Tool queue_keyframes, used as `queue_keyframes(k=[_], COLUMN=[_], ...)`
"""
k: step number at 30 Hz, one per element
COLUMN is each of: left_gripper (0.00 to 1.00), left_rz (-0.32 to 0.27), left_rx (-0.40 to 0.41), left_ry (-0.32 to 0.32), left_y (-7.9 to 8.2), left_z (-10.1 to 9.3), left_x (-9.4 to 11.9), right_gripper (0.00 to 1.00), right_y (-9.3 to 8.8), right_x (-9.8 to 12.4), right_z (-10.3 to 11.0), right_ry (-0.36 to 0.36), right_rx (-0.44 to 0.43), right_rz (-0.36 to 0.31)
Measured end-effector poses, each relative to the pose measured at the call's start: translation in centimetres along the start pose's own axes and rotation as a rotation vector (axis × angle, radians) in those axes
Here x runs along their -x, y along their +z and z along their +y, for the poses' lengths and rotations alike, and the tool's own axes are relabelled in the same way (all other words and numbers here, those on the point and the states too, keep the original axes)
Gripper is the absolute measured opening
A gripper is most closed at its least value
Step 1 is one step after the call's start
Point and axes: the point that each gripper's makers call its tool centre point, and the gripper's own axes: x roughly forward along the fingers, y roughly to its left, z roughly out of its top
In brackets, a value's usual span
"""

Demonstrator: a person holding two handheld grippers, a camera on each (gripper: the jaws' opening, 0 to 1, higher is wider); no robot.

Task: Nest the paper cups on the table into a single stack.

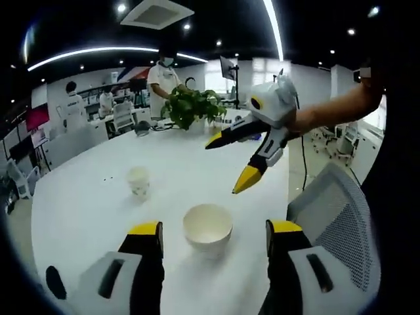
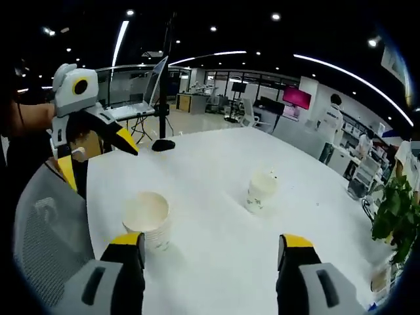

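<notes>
Right in front of us, in the left gripper view, the near paper cup (image 1: 207, 229) is standing with its mouth up, close to the near edge of the white table (image 1: 85, 203). Our left gripper (image 1: 213, 239) is hanging just above that edge with its two yellow-tipped jaws wide apart. The near cup is sitting between them, a little ahead, and we are not touching it.

The far paper cup (image 1: 138, 182) is standing upright too, farther in on the tabletop and well apart from the near one.

In the right gripper view we are seeing the same two cups from the other side: the near paper cup (image 2: 147, 218) by the table's edge on the left, and the far paper cup (image 2: 261, 190) nearer the middle of the white table (image 2: 216, 256). Our right gripper (image 2: 210, 252) is also hanging with its jaws wide apart and holding nothing. It is floating up in the air over the table.

We think we are at the very start. No cup is picked up yet, and the cups are not stacked. Next we are probably going to close the left jaws gently on the near cup, lift it, and drop it straight into the far cup. We need a soft squeeze, because paper cups crush easily.
</notes>
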Motion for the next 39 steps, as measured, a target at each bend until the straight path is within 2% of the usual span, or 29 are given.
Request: queue_keyframes(k=[10, 14, 17, 20, 23, 26, 39], left_gripper=[0.77, 0.83, 0.86, 0.87, 0.94, 0.96, 0.99], left_rz=[-0.063, -0.063, -0.058, -0.035, -0.041, -0.046, -0.059], left_rx=[0.059, 0.064, 0.049, 0.023, 0.018, 0.024, 0.036], left_ry=[0.097, 0.119, 0.123, 0.128, 0.135, 0.131, 0.112], left_y=[-0.4, -0.6, -0.7, -1.0, -0.9, -1.0, -1.2], left_z=[1.3, 1.7, 1.6, 1.7, 2.0, 2.1, 2.7], left_x=[1.1, 1.3, 1.3, 1.4, 1.4, 1.5, 1.5], right_gripper=[0.83, 0.79, 0.72, 0.70, 0.66, 0.60, 0.53], right_y=[1.9, 2.4, 3.0, 3.5, 3.5, 3.1, 3.4], right_x=[-2.8, -4.2, -5.2, -6.1, -7.2, -8.5, -12.4], right_z=[-2.1, -3.0, -3.6, -3.9, -4.8, -5.8, -7.8], right_ry=[0.036, 0.040, 0.032, 0.040, 0.036, 0.033, 0.043], right_rx=[0.011, 0.048, 0.075, 0.075, 0.090, 0.111, 0.152], right_rz=[-0.035, -0.023, -0.019, -0.017, 0.000, 0.022, 0.071])
